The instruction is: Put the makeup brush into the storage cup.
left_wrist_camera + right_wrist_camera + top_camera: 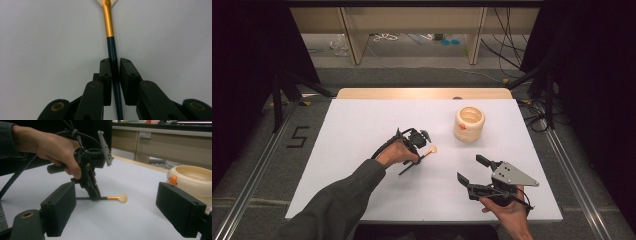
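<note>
Orange-banded brush (110, 198) lies flat on the white counter (362, 130), its dark handle clamped in the left tool (115, 67); the right tool (472, 172) hovers nearby, jaws wide apart, holding nothing.

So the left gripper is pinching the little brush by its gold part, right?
Not quite. The left gripper is pinching the little brush by its dark handle, below the gold part. The left gripper view shows it.

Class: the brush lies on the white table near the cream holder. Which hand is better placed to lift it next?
Left: its tool is shut on the brush handle; the right tool stands open, apart.
</note>
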`<action>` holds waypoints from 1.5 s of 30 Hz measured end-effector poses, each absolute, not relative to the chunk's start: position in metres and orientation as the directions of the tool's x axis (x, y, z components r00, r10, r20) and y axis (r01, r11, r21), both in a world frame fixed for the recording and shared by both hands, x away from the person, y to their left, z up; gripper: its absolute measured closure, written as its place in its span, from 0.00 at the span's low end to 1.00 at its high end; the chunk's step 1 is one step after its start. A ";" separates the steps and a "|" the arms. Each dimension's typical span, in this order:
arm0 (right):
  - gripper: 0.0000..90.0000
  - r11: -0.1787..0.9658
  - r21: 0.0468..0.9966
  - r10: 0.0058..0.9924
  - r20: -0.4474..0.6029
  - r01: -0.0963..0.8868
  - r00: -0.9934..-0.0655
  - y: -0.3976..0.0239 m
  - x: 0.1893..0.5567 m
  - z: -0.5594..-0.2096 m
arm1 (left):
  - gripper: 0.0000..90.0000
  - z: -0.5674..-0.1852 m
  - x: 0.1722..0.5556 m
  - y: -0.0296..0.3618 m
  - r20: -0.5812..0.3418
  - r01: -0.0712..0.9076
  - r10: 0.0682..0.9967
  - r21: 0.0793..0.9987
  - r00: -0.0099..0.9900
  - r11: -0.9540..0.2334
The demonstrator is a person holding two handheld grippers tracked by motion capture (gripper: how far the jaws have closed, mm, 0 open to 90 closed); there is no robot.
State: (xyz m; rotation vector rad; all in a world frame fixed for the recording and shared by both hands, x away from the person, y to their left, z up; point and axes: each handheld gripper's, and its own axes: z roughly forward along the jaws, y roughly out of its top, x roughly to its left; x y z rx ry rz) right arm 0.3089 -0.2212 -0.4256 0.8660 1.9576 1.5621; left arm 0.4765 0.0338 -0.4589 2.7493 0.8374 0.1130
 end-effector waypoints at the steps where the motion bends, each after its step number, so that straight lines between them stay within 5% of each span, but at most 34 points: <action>1: 0.19 0.145 0.974 0.733 0.014 0.176 -0.681 -0.221 0.309 -0.426 | 0.90 -0.458 0.477 0.033 0.001 0.528 0.547 0.261 0.837 -0.808; 28: 0.19 0.145 0.973 0.736 0.016 0.181 -0.676 -0.222 0.309 -0.425 | 0.93 -0.453 0.477 0.035 0.014 0.469 0.491 0.278 0.871 -0.839; 45: 0.20 0.128 0.974 0.732 0.034 0.187 -0.681 -0.223 0.310 -0.425 | 0.93 -0.415 0.470 0.054 -0.045 0.474 0.515 0.465 0.856 -0.747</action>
